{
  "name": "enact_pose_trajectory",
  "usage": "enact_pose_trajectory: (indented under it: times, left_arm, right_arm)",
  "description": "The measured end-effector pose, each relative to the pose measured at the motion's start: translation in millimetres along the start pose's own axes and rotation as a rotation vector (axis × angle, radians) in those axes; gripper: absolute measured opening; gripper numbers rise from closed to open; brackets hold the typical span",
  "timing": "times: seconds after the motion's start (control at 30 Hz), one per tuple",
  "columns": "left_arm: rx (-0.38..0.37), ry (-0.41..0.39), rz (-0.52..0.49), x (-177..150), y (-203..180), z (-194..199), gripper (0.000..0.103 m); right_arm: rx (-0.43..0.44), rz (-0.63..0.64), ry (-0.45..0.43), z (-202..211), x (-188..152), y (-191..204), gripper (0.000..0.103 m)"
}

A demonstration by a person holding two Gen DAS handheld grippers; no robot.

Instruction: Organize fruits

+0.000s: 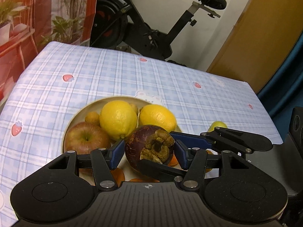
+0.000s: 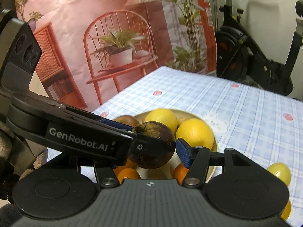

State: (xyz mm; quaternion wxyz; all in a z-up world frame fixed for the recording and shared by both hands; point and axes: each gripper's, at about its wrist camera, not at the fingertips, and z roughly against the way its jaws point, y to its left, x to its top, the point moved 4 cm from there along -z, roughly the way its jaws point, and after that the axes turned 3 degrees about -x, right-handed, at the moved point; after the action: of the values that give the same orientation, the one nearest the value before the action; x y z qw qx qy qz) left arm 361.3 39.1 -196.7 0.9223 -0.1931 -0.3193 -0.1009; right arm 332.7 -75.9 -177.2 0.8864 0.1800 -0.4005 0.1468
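With both sets of jaws pinching it, mangosteen (image 1: 149, 147) btwn left gripper (image 1: 149, 151) & right gripper (image 2: 151, 147), above bowl (image 1: 85, 107).

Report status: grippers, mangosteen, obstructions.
Left gripper and right gripper both clamped on mangosteen. Held over crowded bowl. Nothing blocking.
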Motion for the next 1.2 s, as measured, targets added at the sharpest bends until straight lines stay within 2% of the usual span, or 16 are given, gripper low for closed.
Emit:
enact_pose_trajectory:
  times: [0.43,0.73,0.93,1.2]
  left_arm:
    - [0.037,0.023,-0.009,-3,3,-11,0.059]
    - [0.064,-0.017,-0.018,4,-5,3,0.061]
    - [0.074,-0.067,-0.060,13,-25,16,0.061]
    - [0.020,-0.070,-0.132,15,-69,9,0.060]
  right_arm:
    - [0.023,-0.036,0.032,-15,-10,-8,0.060]
    - [0.016,-0.012,0.030,-7,-10,-6,0.062]
    - [0.003,0.000,-0.025,30,-14,-20,0.062]
    - [-0.130,-0.052,-0.107,96,-41,-63,0.062]
